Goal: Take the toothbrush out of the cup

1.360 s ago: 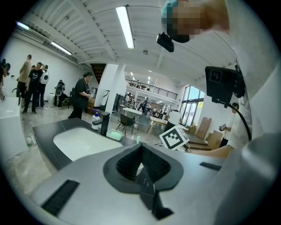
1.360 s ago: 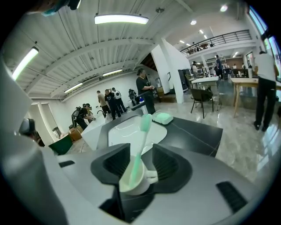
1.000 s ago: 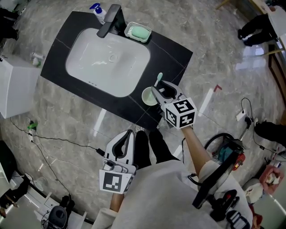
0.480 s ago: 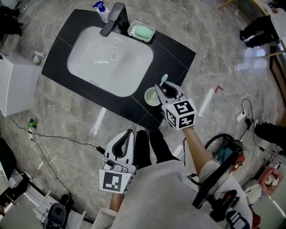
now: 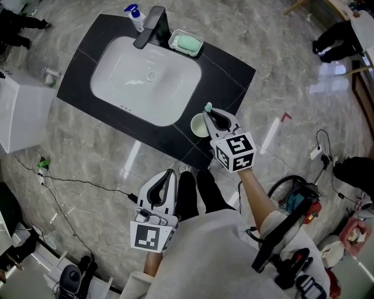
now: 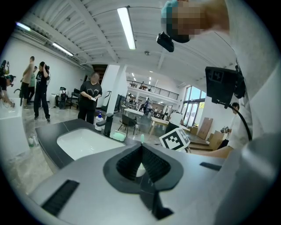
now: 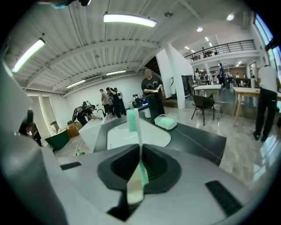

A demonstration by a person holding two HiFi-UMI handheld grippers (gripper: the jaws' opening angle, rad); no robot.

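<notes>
A pale green cup (image 5: 197, 125) stands on the black counter (image 5: 225, 67) at the sink's front right corner. The green and white toothbrush (image 5: 208, 107) sticks up out of it, bristles on top. My right gripper (image 5: 211, 114) is at the cup's rim and its jaws are closing, the pads pressing on the toothbrush handle (image 7: 139, 173); in the right gripper view the brush head (image 7: 133, 119) rises above the right gripper (image 7: 140, 151). My left gripper (image 5: 169, 174) hangs low beside the person's legs, away from the counter, with nothing in it. In the left gripper view the left gripper (image 6: 141, 148) has its pads together.
The white basin (image 5: 146, 73) fills the counter's middle. At the back stand a black faucet (image 5: 149, 26), a soap dish (image 5: 186, 42) with green soap and a pump bottle (image 5: 131, 13). Cables and gear lie on the marble floor (image 5: 87, 157). People stand beyond the sink (image 7: 151, 94).
The right gripper's jaws went from wide open around the toothbrush to closed on its handle. The left gripper stayed where it was.
</notes>
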